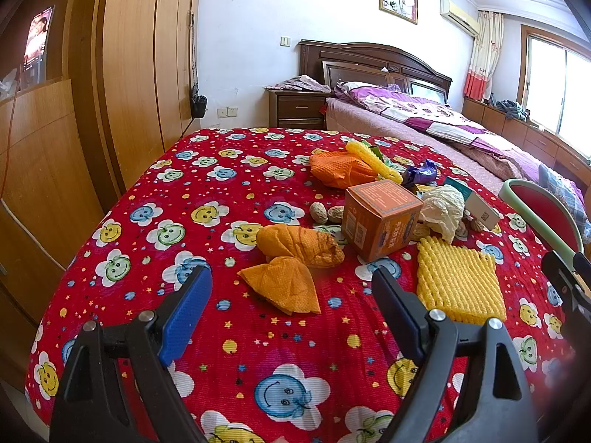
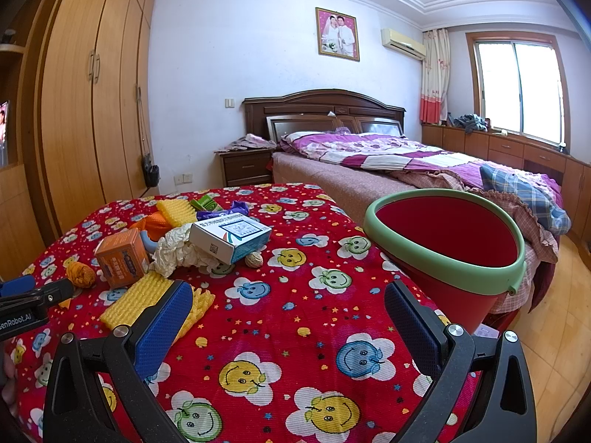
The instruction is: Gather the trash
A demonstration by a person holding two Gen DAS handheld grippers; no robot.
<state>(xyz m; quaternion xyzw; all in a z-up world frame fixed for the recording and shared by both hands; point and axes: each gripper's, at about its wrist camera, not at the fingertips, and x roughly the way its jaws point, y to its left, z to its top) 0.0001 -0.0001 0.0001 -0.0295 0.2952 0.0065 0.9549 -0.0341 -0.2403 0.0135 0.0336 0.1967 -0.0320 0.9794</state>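
Trash lies on a red smiley-print tablecloth [image 1: 229,336]. My left gripper [image 1: 291,288] is open and empty, just short of a crumpled orange paper [image 1: 284,288]; a second orange wad [image 1: 299,245] lies behind it. An orange box [image 1: 380,217], yellow foam net [image 1: 458,284], white crumpled paper [image 1: 443,210] and walnuts [image 1: 325,212] lie beyond. My right gripper [image 2: 288,313] is open and empty over bare cloth [image 2: 295,317]. A red bucket with a green rim [image 2: 450,236] stands at the table's right edge. The yellow foam net [image 2: 136,302] touches the right gripper's left finger.
A white and blue carton [image 2: 232,238], a purple wrapper [image 2: 221,214] and more orange and yellow netting [image 1: 351,166] lie at the back of the pile. A bed [image 2: 406,170] stands behind the table, wardrobes [image 1: 140,74] to the left.
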